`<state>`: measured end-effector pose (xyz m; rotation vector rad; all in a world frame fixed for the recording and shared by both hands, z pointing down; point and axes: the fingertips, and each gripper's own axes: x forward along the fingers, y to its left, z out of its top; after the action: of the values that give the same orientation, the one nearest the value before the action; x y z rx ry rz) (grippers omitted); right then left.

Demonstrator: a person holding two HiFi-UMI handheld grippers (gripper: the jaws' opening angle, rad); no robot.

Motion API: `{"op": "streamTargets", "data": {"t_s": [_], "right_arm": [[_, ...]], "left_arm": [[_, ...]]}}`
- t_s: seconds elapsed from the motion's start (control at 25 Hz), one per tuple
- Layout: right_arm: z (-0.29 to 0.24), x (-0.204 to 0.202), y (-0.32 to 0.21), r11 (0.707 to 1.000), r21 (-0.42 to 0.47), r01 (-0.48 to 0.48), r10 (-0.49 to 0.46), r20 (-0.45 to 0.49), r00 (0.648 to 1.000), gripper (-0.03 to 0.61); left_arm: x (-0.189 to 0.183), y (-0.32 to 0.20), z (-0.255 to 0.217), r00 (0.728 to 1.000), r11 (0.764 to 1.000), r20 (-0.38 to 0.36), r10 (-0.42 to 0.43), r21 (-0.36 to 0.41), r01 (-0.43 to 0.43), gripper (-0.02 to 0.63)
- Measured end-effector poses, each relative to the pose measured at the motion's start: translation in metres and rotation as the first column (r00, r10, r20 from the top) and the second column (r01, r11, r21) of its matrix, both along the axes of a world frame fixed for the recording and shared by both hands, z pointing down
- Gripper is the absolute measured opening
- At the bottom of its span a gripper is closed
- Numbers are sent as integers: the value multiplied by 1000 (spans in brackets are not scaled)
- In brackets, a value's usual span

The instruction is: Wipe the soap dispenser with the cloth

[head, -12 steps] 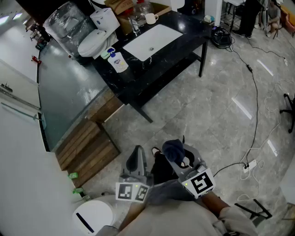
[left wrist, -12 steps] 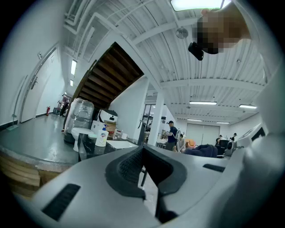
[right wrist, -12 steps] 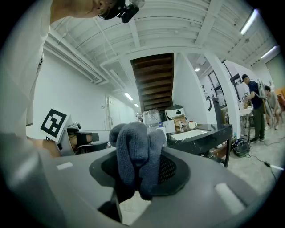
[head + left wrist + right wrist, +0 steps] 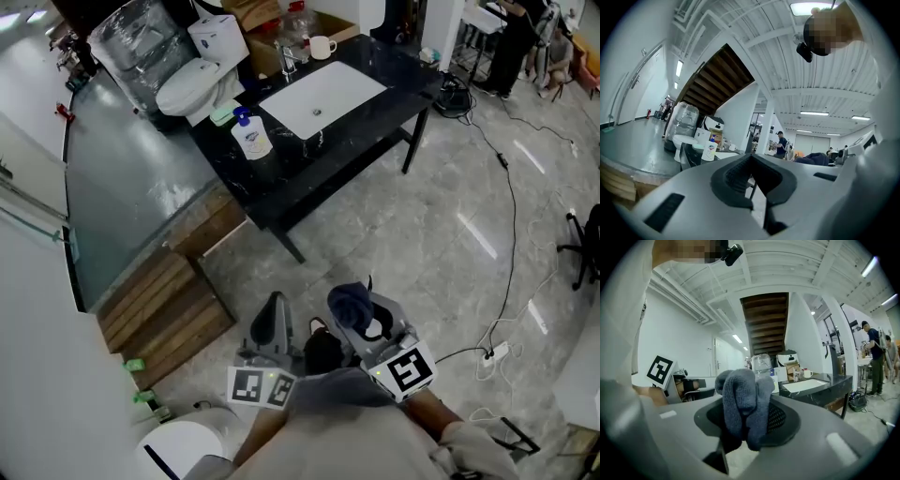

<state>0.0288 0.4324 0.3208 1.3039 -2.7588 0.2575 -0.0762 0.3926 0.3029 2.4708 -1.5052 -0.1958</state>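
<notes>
The soap dispenser [image 4: 251, 134], a white bottle with a blue pump, stands on the left end of the black table [image 4: 281, 192], far ahead of both grippers. It also shows small in the left gripper view, soap dispenser [image 4: 709, 151]. My right gripper [image 4: 354, 307] is shut on a bunched dark blue-grey cloth [image 4: 349, 300], held low in front of the person. In the right gripper view the cloth [image 4: 742, 399] fills the jaws of the right gripper [image 4: 743, 420] and partly hides the dispenser [image 4: 775, 380]. My left gripper [image 4: 272, 321] is beside it, shut and empty; the left gripper [image 4: 751, 163] points level toward the table.
A white sink [image 4: 323, 97] is set in the table, with a mug [image 4: 322, 45] behind it. A toilet [image 4: 187, 86] stands at the table's left. Wooden steps [image 4: 164, 300] lie left of the grippers. Cables [image 4: 511, 225] trail over the grey floor at right. A person [image 4: 511, 33] stands far right.
The table and dispenser sit slightly lower in the head view, as the view has shifted. Both grippers keep their stance; the cloth stays in the right one.
</notes>
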Motion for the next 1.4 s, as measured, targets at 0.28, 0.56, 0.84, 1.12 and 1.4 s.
{"op": "streamTargets", "data": {"t_s": [0.28, 0.56, 0.84, 1.12, 1.4], "right_arm": [[-26, -40, -59, 998, 40, 53, -52, -16, 998, 150], [-38, -66, -92, 995, 70, 67, -64, -53, 997, 155], [-41, -71, -121, 996, 70, 54, -51, -48, 998, 156], [-31, -69, -149, 998, 38, 40, -39, -34, 999, 156], [-28, -72, -193, 997, 30, 64, -63, -28, 998, 156]], "left_arm": [[-33, -57, -27, 996, 995, -23, 88, 47, -87, 6], [-69, -84, -37, 995, 994, -39, 87, 74, -84, 8], [-93, -96, -28, 997, 997, -50, 66, 39, -64, 7], [-103, -119, -12, 998, 999, -43, 50, -6, -50, 8], [-97, -156, -6, 998, 998, -22, 59, -27, -59, 6]]}}
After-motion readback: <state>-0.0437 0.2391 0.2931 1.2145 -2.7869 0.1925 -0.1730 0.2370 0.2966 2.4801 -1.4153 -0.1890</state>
